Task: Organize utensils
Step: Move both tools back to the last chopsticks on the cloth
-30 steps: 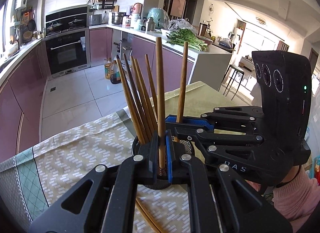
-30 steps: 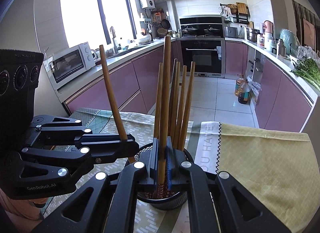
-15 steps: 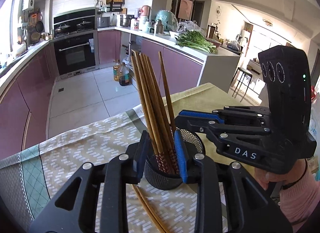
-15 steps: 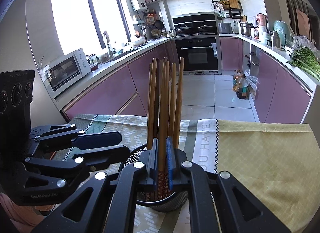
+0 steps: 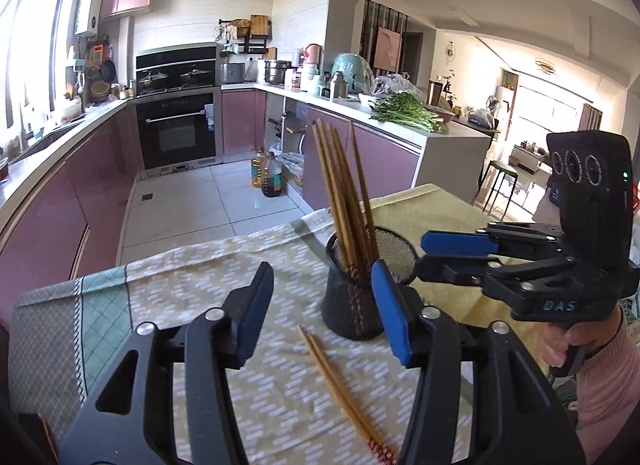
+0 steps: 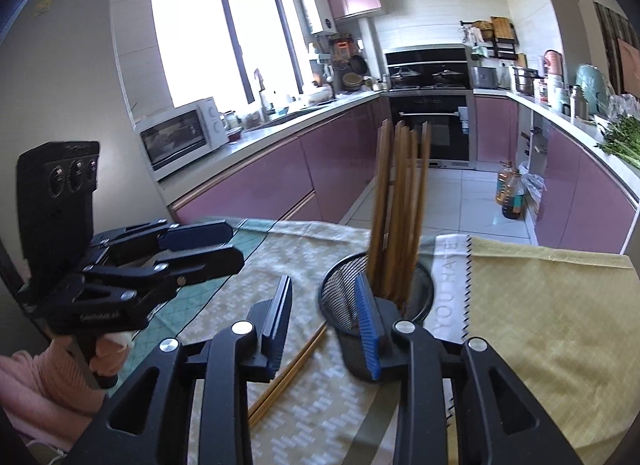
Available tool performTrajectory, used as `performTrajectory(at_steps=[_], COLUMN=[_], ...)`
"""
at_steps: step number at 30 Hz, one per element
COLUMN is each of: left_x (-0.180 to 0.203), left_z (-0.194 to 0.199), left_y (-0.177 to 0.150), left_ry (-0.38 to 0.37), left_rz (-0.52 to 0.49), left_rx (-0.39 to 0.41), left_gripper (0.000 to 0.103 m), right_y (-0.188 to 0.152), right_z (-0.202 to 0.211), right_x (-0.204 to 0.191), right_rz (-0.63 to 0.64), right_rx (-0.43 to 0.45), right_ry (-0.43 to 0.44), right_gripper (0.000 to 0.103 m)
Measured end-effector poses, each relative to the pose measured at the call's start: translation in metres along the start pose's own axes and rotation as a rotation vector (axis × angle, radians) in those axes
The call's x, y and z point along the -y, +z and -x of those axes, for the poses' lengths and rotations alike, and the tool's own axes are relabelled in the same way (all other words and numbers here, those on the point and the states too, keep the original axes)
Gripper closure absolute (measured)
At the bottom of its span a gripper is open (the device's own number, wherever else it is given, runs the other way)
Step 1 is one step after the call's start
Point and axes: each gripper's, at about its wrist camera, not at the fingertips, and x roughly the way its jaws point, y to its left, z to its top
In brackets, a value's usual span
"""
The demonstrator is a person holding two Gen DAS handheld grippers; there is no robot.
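Note:
A black mesh holder stands on the patterned tablecloth, with several wooden chopsticks upright in it. A loose pair of chopsticks lies on the cloth in front of it. My left gripper sits just short of the holder. Its jaws are opening, with only cloth between them. In the right wrist view the holder and its chopsticks stand behind the right finger of my right gripper. That gripper's jaws are opening too, with nothing between them. The loose pair lies below.
The right gripper is held by a hand in a pink sleeve to the right of the holder. The left gripper is off to its left. The table's far edge drops to a tiled floor with oil bottles. Purple cabinets lie beyond.
Both grippers were shut on a chopstick each above the holder. They have let go, both sticks now stand in the holder, and both grippers have pulled back with jaws apart.

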Motion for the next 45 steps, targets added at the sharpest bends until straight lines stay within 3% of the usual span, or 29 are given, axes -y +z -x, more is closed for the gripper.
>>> performTrajectory(at_steps=[13, 21, 45], left_x=[-0.027, -0.028, -0.02], left_z=[-0.006, -0.013, -0.022], left_y=[-0.075, -0.096, -0.105], left_ry=[0.078, 0.093, 0.074], left_rz=[0.088, 0.12, 0.104], left_rx=[-0.148, -0.189, -0.224], left_gripper=[0.048, 0.045, 0.045], right_y=[-0.064, -0.082, -0.096], right_z=[-0.049, -0.055, -0.049], right_x=[-0.024, -0.038, -0.047], right_rz=[-0.029, -0.021, -0.013], right_rx=[-0.221, -0.266, -0.29], right_ry=[0.022, 0.018, -0.008], right_gripper=[0.069, 0.067, 0.069])
